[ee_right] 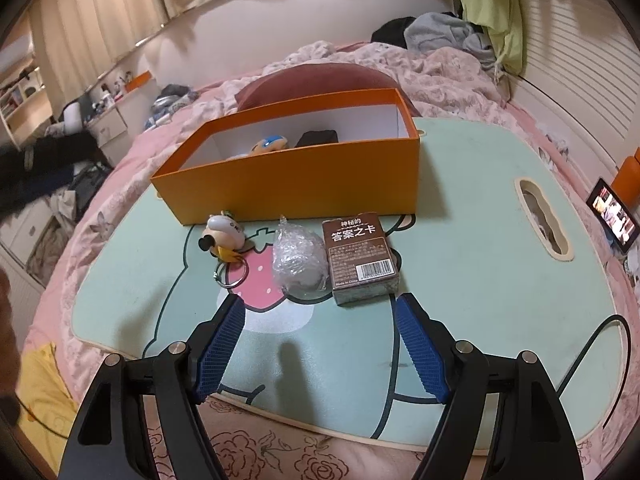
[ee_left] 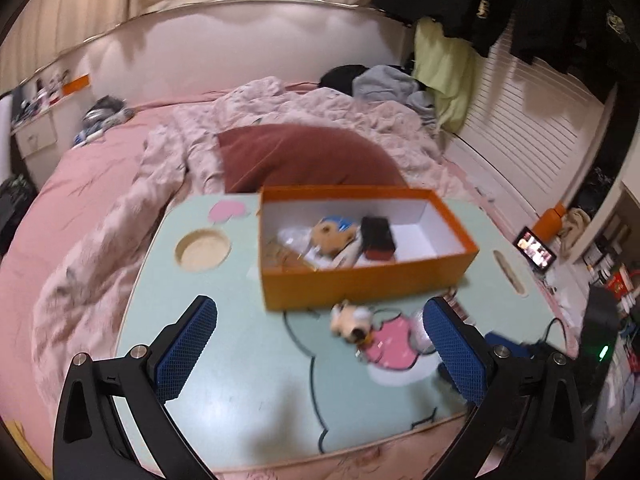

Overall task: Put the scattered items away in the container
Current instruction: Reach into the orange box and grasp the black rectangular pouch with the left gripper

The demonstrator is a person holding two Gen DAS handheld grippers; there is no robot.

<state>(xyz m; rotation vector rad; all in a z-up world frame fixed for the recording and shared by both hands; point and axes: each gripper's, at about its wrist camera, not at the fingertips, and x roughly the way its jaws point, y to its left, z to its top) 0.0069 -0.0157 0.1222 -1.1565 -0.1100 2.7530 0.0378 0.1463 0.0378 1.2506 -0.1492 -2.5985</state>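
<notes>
Orange box (ee_right: 296,176) wall hiding most contents, keychain toy (ee_left: 352,320) motion-blurred

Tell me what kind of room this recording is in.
Most likely a bedroom: the lap table sits on a bed with a rumpled pink quilt, a padded headboard behind, and clothes hanging nearby.

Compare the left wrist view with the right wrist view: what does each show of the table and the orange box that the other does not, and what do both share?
Only the left wrist view looks down into the orange box, showing a black case and clutter on its floor, plus the table's round recess. Only the right wrist view shows the brown card box and the clear plastic bundle plainly. Both share the box, the green table, the toy keychain and open, empty jaws.
</notes>
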